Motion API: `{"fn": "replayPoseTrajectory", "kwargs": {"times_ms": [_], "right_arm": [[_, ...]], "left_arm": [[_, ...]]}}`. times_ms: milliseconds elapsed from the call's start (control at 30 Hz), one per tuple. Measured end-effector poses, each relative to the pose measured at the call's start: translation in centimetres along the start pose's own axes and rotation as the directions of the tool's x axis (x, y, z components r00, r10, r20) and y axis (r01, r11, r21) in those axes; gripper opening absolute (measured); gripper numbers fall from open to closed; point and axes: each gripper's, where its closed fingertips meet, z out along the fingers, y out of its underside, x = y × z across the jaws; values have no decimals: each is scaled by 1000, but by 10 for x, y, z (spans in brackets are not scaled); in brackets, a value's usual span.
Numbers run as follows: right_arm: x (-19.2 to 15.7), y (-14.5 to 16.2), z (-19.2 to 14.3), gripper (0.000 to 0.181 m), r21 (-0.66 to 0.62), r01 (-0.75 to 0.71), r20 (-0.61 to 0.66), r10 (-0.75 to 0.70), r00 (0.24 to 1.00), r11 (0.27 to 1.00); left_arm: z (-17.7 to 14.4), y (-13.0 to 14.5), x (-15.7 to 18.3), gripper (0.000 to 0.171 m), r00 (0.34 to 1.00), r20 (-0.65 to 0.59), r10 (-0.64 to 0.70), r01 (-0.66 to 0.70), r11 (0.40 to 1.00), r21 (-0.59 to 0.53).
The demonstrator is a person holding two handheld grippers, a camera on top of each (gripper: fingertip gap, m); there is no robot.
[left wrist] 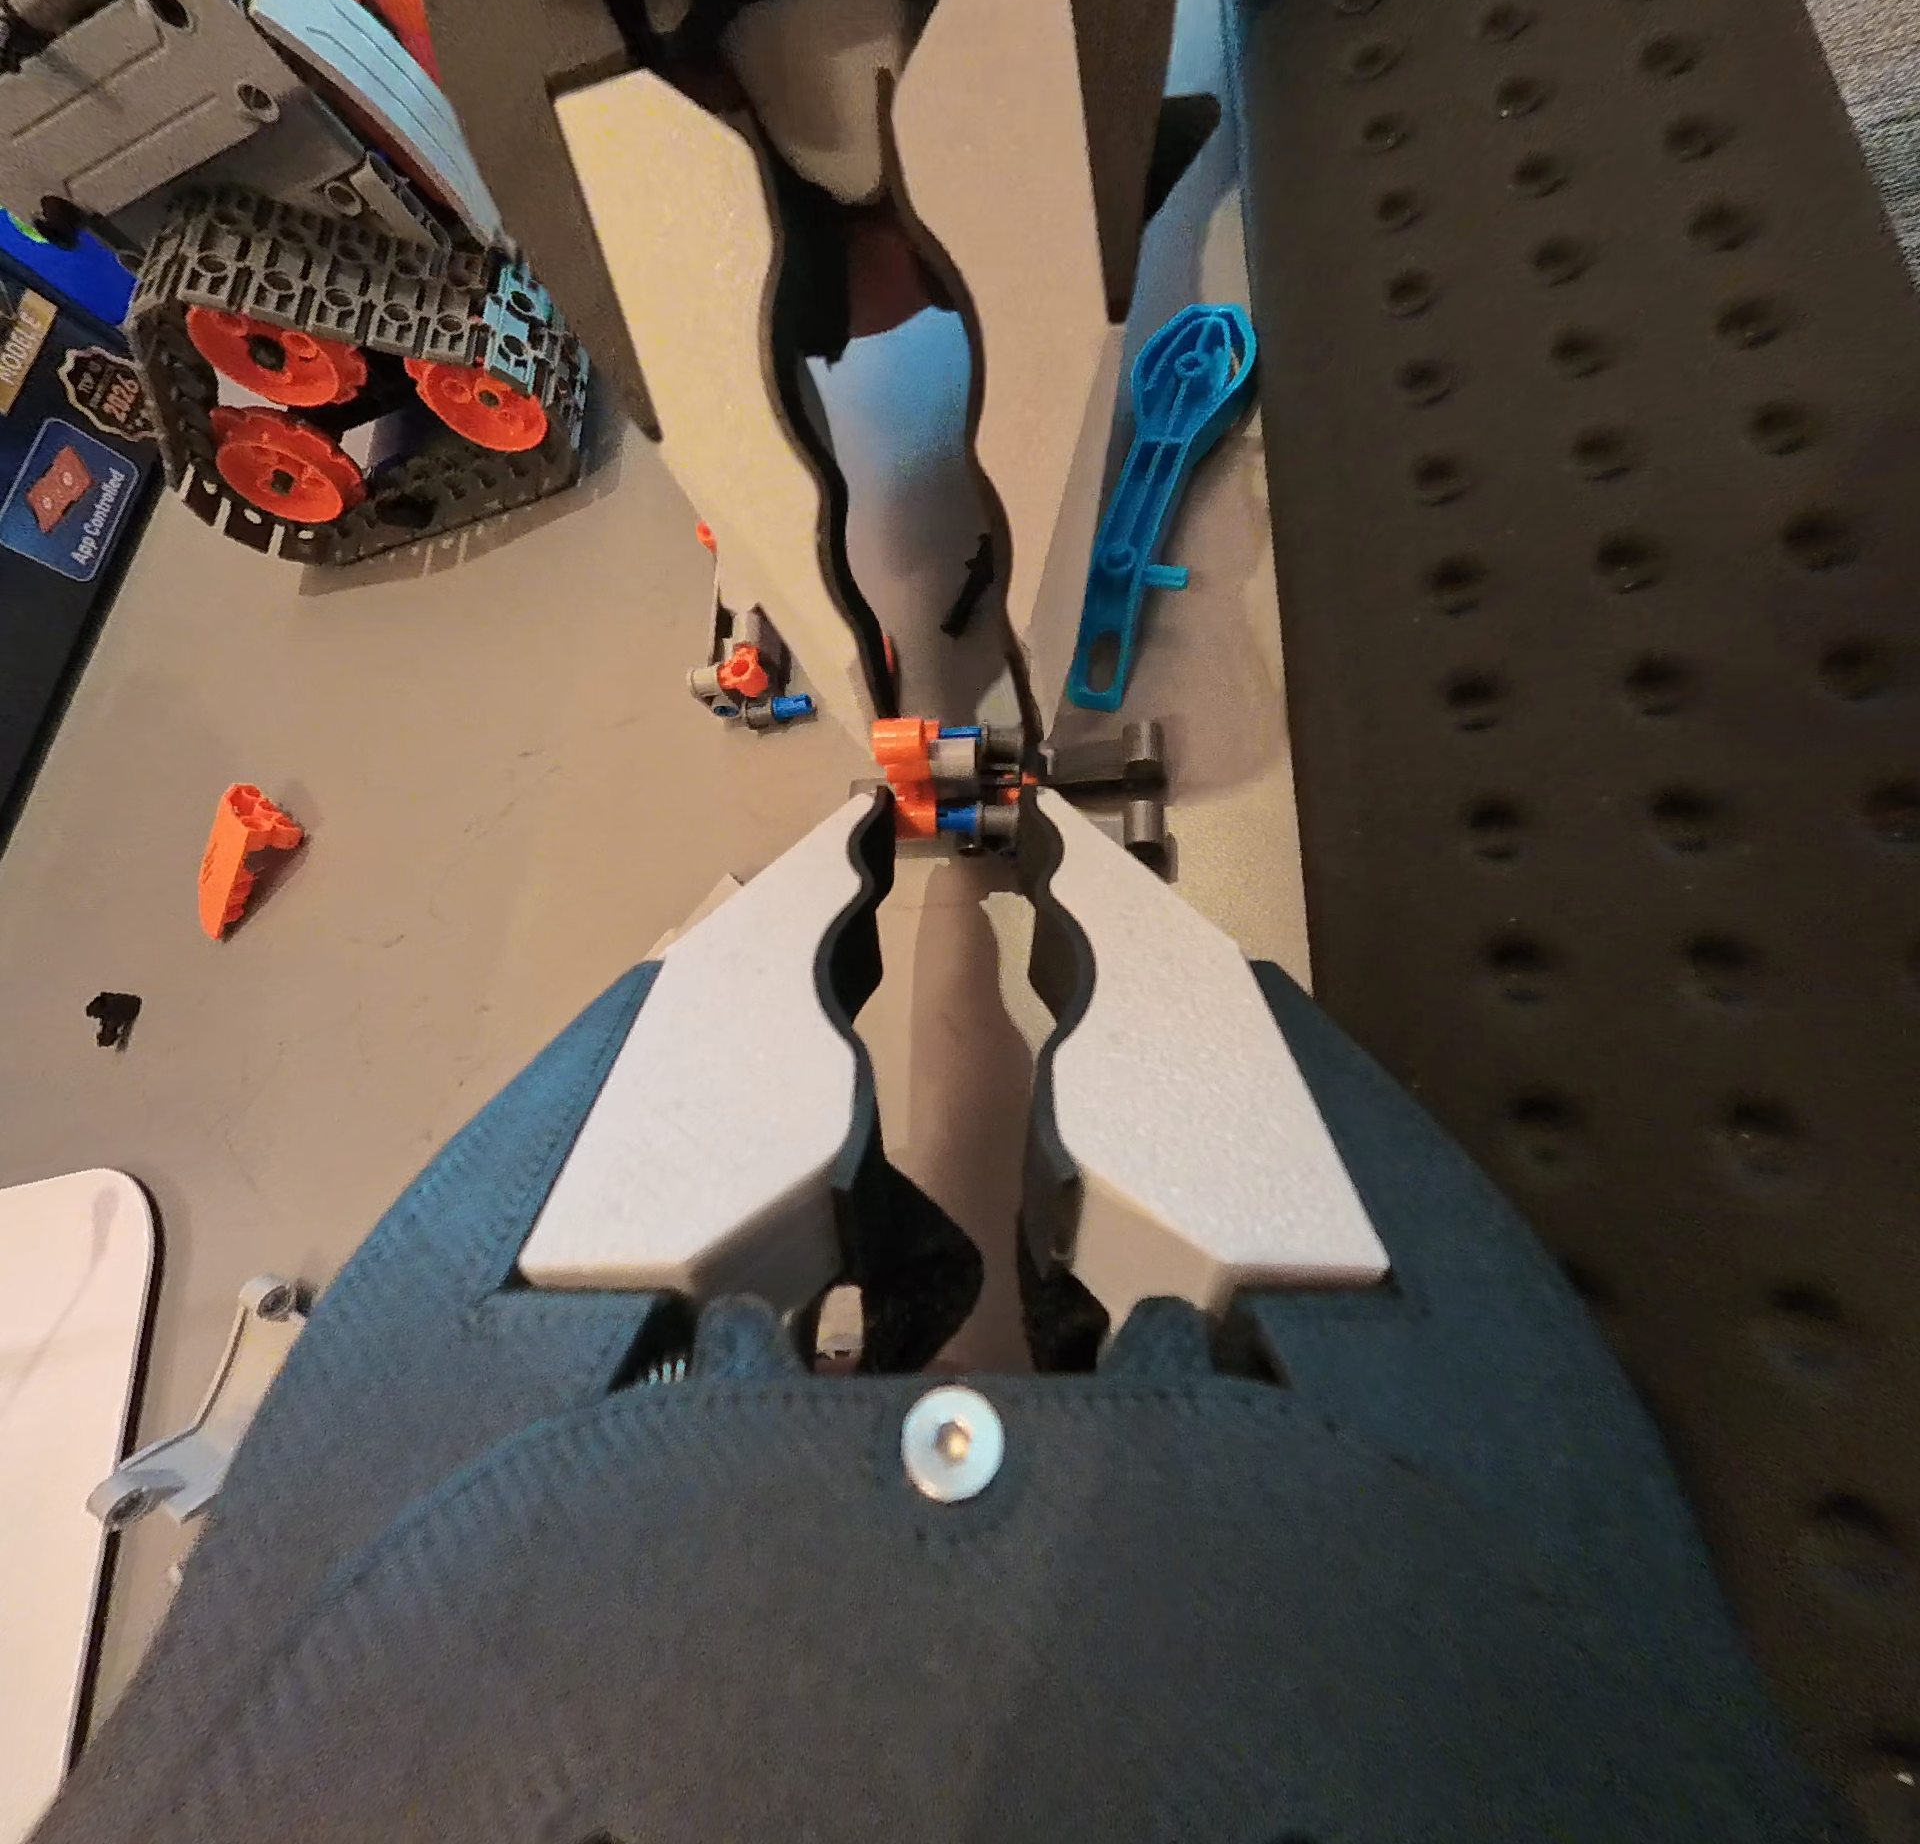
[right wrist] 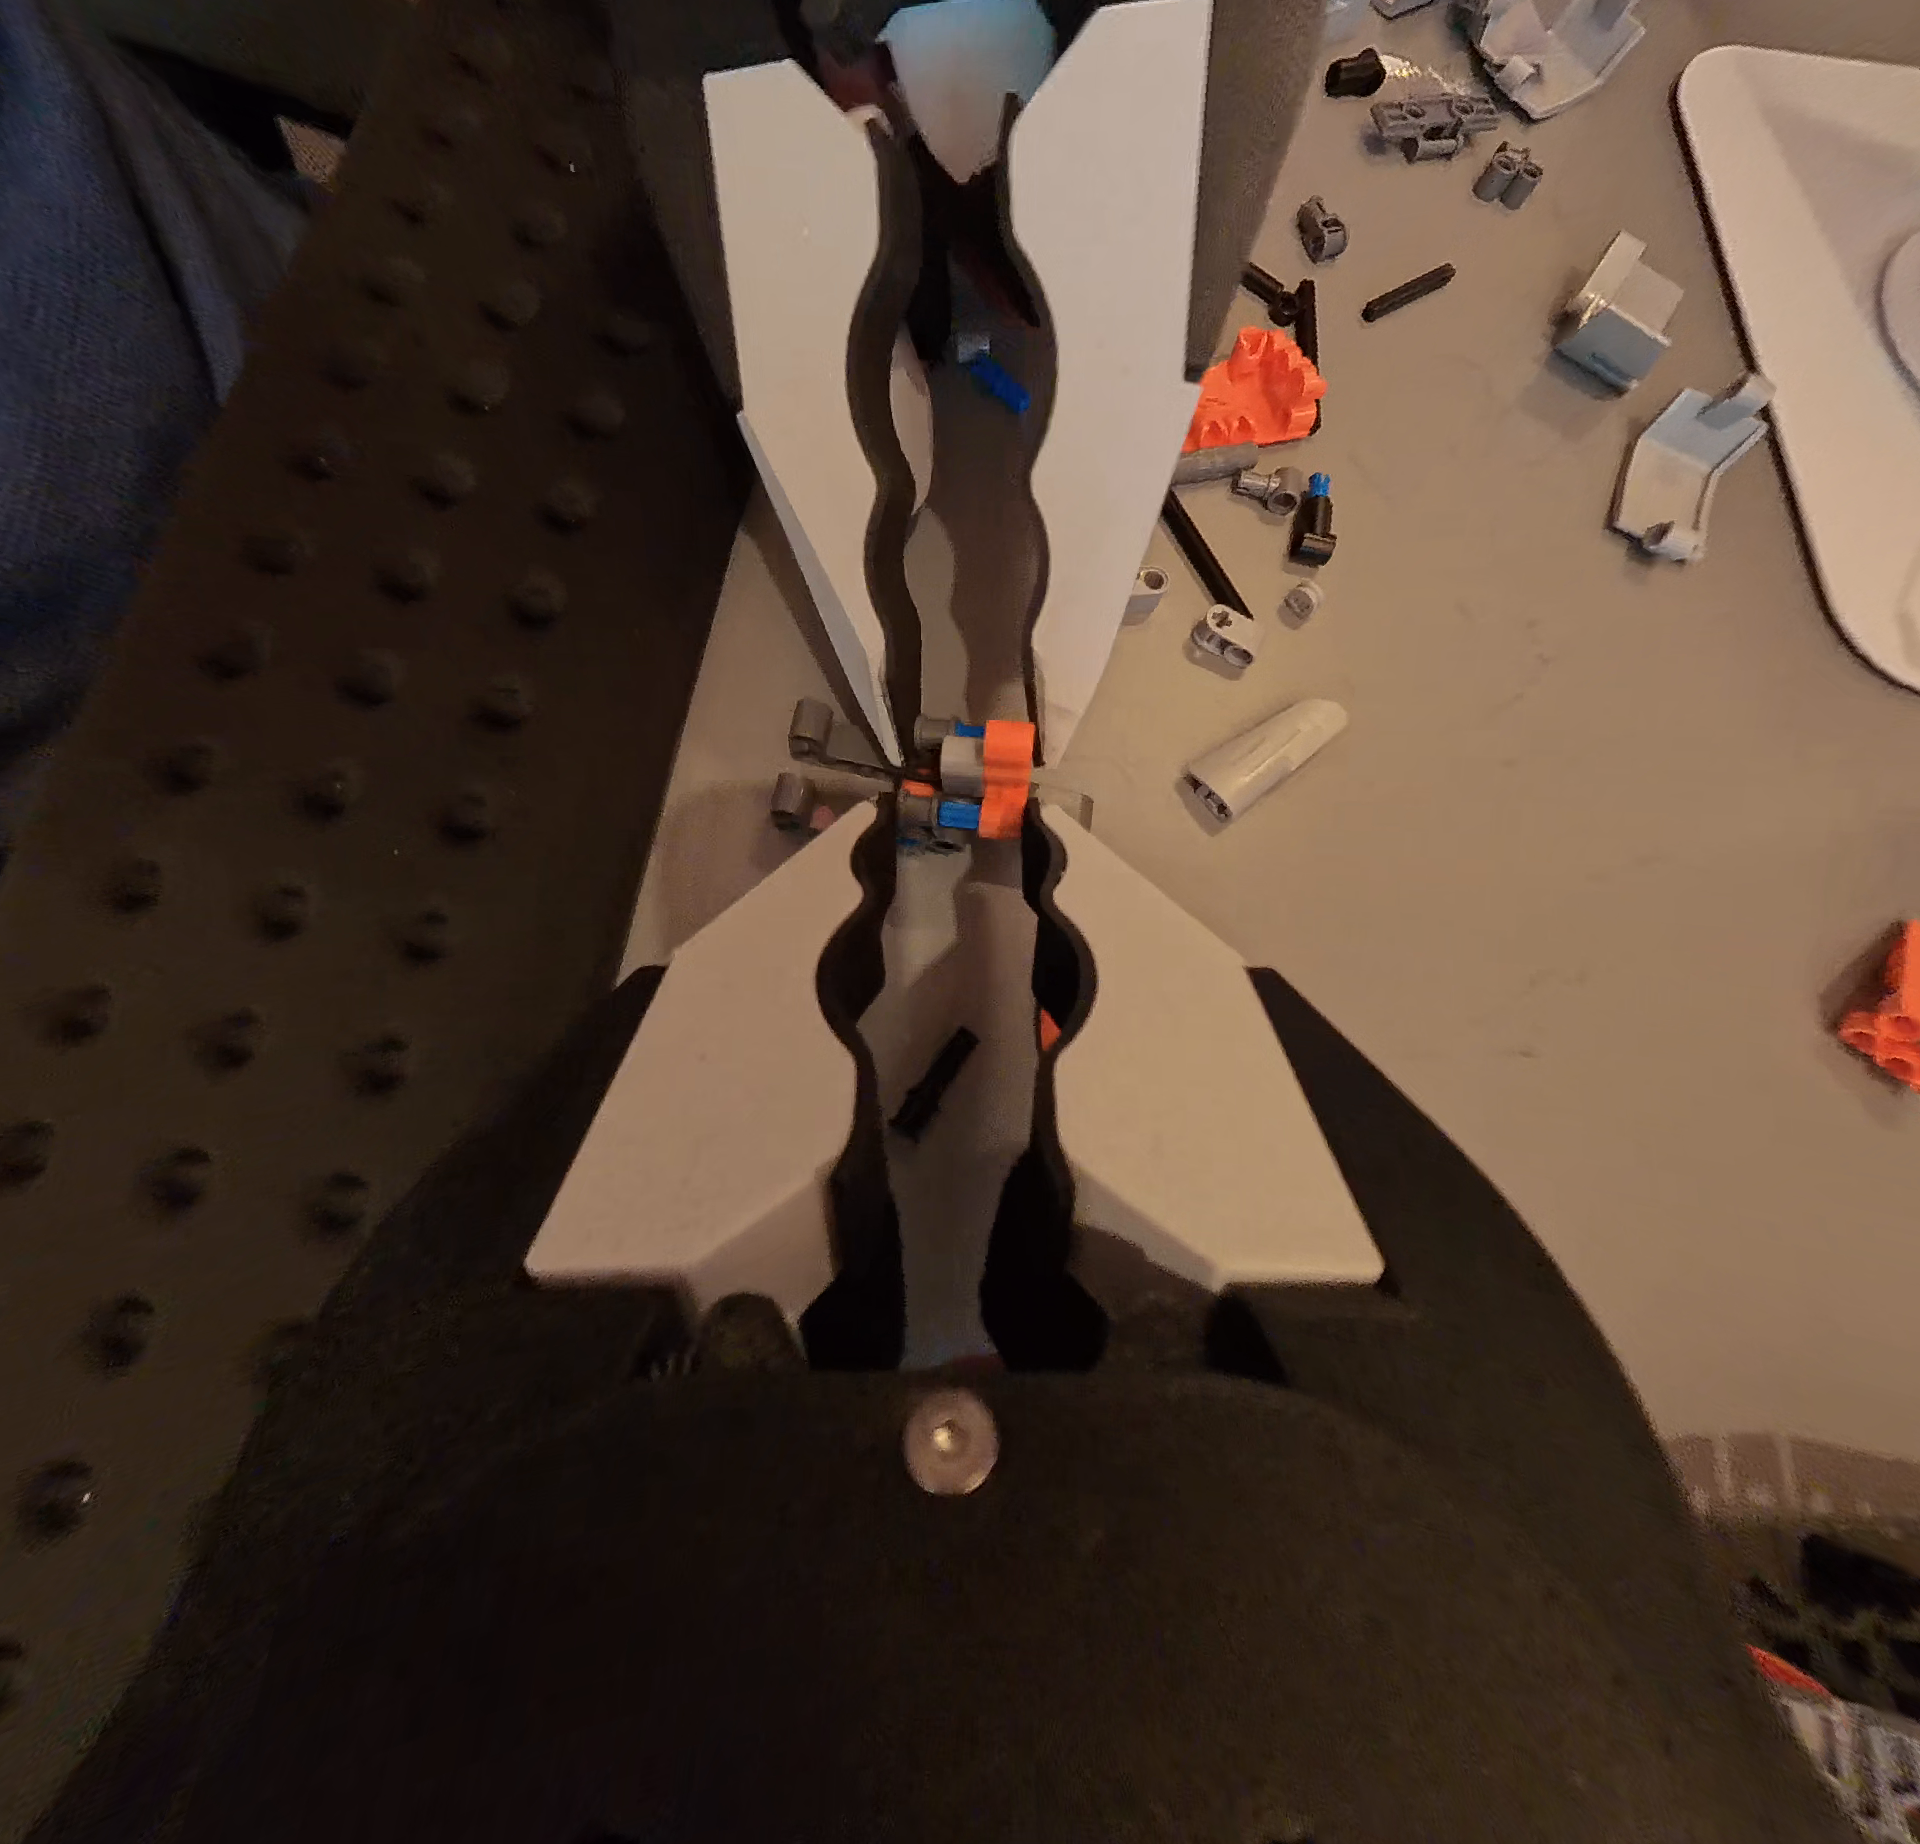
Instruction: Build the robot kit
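While both grippers met tip to tip over the grey tabletop (left wrist: 436, 859), a small brick assembly (left wrist: 951, 781) of orange, blue and grey pieces sat pinched between them. Left gripper (left wrist: 956, 828) had its jaws drawn narrow on the near side of the piece; right gripper (right wrist: 961, 838) likewise narrow, gripping from the opposite side. Each was equally near, both in contact. Whether the assembly rested on the table or hung just above it could not be told.

Long axis of the assembly ran crosswise to both sets of fingers. Orange connector (left wrist: 906, 768) at one end, thin dark axle with two grey end-pieces (left wrist: 1143, 786) jutting from the other, toward the black dimpled mat (left wrist: 1610, 651). The mat edge lay just beside those grey ends, the closest thing on that side.

Around, from the left wrist view: turquoise lever tool (left wrist: 1153, 506) lying flat beside the mat; tracked vehicle model (left wrist: 343, 360) with orange wheels well apart at far left; loose orange block (left wrist: 244, 854); small grey-orange-blue cluster (left wrist: 743, 677) near the far gripper's finger; a short black pin (left wrist: 971, 589) under the far fingers.

From the right wrist view: scattered grey, black and orange loose parts (right wrist: 1278, 506) beyond the tips, light-grey tapered panel (right wrist: 1262, 766) near, white tray (right wrist: 1787, 340) at the edge.
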Motion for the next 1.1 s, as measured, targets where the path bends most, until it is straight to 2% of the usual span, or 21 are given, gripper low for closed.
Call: {"fn": "replayPoseTrajectory", "kwargs": {"times_ms": [200, 467, 600, 767, 1100], "right_arm": [[1, 2, 1, 22, -54, 80, -62, -84, 995, 995], [0, 2, 1, 22, -69, 114, -85, -120, 989, 991], [1, 3, 1, 22, -59, 104, -85, -109, 990, 993], [0, 2, 2, 22, -60, 120, -92, -126, 988, 991], [2, 0, 2, 22, -66, 165, -132, -173, 976, 984]], "left_arm": [[0, 0, 0, 22, 1000, -8, 5, -5, 1000, 8], [0, -1, 0, 22, 998, 20, 56, -56, 998, 12], [0, -1, 0, 22, 1000, 2, 24, -24, 1000, 13], [-1, -1, 2, 22, 995, -57, -81, 84, 996, 43], [-2, 0, 0, 22, 998, -27, -48, 50, 998, 49]]}}
